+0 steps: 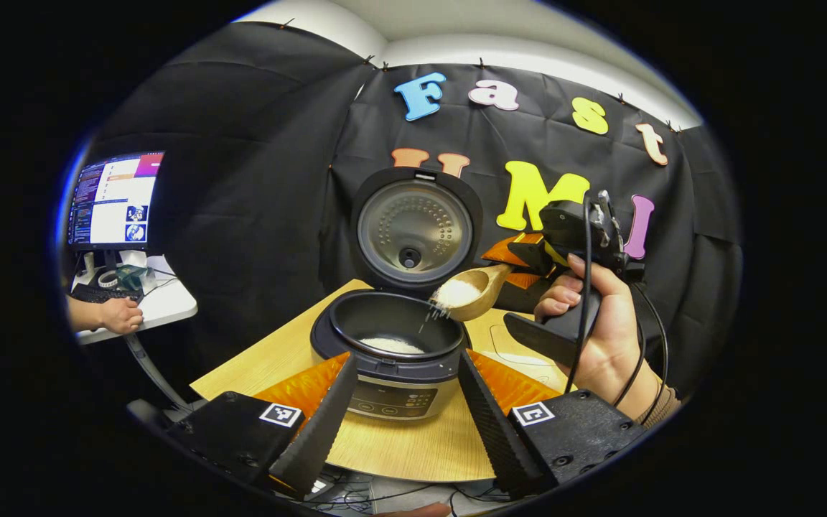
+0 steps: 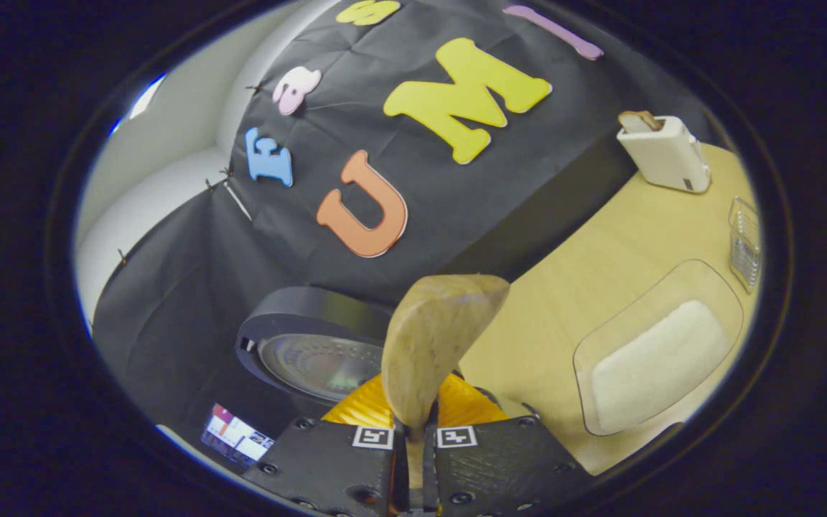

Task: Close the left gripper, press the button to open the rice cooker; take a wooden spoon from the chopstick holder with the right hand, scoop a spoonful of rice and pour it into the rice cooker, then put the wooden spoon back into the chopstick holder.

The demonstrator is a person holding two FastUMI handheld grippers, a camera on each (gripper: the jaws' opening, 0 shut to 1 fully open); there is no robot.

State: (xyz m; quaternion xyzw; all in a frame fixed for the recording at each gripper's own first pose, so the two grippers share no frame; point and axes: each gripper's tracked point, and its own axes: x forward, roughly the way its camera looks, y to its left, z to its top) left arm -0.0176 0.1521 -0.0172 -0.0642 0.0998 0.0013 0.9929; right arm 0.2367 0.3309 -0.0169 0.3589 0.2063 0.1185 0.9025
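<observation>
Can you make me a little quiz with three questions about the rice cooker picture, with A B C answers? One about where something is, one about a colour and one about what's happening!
1. Where is the wooden spoon?
A. Lying on the table
B. Held over the open rice cooker
C. Standing in the toaster

2. What colour is the toaster at the far end of the table?
A. White
B. Red
C. Green

3. What is the rice cooker's lid doing?
A. Shut tight
B. Lying flat on the table
C. Standing open and upright

Answers:
1. B: in the left gripper view the right gripper holds the spoon tipped above the pot, with rice spilling in.
2. A: the right gripper view shows its white body.
3. C: the lid stands up behind the pot, its metal inside facing the camera.
</observation>
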